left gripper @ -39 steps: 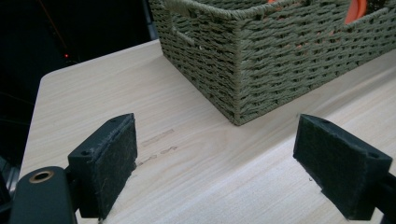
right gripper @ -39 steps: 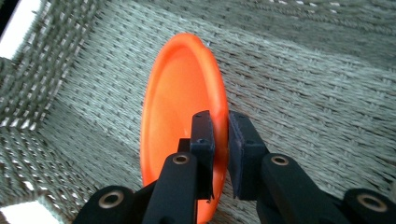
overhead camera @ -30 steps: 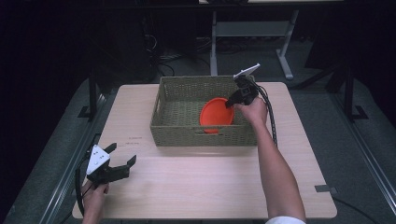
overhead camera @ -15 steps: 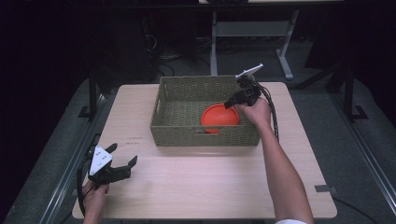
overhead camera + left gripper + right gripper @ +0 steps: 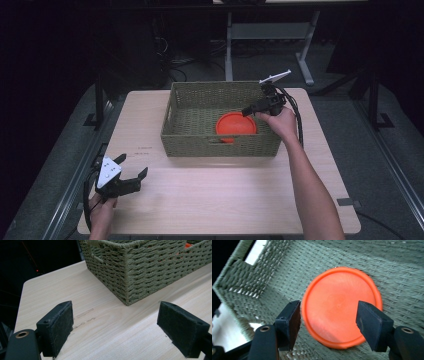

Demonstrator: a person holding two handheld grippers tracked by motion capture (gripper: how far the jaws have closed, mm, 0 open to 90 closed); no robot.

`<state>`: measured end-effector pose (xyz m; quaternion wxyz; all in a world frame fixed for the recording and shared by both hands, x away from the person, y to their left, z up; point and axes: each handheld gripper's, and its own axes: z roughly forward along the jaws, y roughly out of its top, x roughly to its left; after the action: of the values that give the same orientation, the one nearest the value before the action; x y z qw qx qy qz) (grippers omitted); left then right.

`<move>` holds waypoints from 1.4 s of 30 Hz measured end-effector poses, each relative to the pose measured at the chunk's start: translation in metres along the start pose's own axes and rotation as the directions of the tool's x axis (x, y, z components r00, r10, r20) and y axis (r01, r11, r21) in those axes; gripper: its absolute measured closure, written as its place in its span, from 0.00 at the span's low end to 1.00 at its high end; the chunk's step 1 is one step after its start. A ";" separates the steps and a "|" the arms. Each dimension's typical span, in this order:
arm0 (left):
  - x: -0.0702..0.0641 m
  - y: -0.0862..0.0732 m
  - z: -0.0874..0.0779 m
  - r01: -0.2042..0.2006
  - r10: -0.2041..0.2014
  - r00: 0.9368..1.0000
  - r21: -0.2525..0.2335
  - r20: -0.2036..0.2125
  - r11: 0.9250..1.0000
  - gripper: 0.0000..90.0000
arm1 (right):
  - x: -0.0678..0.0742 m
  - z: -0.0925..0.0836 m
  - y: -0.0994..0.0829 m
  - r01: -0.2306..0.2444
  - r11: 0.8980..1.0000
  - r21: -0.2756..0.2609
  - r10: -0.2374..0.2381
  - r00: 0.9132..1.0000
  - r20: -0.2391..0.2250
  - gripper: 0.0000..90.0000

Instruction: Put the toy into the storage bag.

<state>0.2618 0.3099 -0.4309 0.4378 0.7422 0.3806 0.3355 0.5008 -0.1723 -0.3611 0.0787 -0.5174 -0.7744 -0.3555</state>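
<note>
Orange plate down in the basket, both your grippers wide and empty.

From the high view, your right gripper (image 5: 248, 109) hangs over the right end of the woven basket (image 5: 192, 140), pointing down and left at the orange plate (image 5: 236, 124), which lies flat on the basket floor toward the near right side. Your left gripper (image 5: 138, 173) sits low at the near left corner of the bench (image 5: 225, 195), well apart from the basket, fingers spread.
Left gripper view: your fingers (image 5: 56, 327) stand wide apart with bare bench between them, and the basket's corner is just ahead.
Right gripper view: your fingers (image 5: 372, 325) are apart, gripping nothing, framing the orange plate on the basket's woven floor. You're above it; whether you touch it I can't tell.
</note>
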 end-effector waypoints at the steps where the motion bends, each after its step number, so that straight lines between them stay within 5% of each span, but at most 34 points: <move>1: 0.000 0.000 0.000 0.005 -0.005 1.000 -0.002 0.001 1.000 0.14 | 0.000 0.000 0.000 0.000 1.000 0.000 0.000 1.000 0.000 0.38; 11: -0.001 0.000 0.000 0.002 -0.002 1.000 -0.003 0.011 1.000 0.14 | 0.009 -0.016 -0.009 0.009 0.999 -0.036 -0.012 0.997 -0.070 0.38; 21: 0.001 0.000 0.000 0.012 -0.012 1.000 -0.003 0.013 1.000 0.14 | 0.016 -0.028 -0.015 0.038 0.998 -0.059 -0.043 0.995 -0.091 0.37; 42: 0.001 0.000 0.000 0.020 -0.020 1.000 0.002 0.007 1.000 0.14 | 0.007 -0.043 -0.038 0.028 0.994 -0.106 -0.044 0.987 -0.152 0.32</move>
<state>0.2622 0.3107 -0.4308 0.4415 0.7402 0.3866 0.3282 0.4542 -0.2030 -0.3441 0.1049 -0.4777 -0.7557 -0.4356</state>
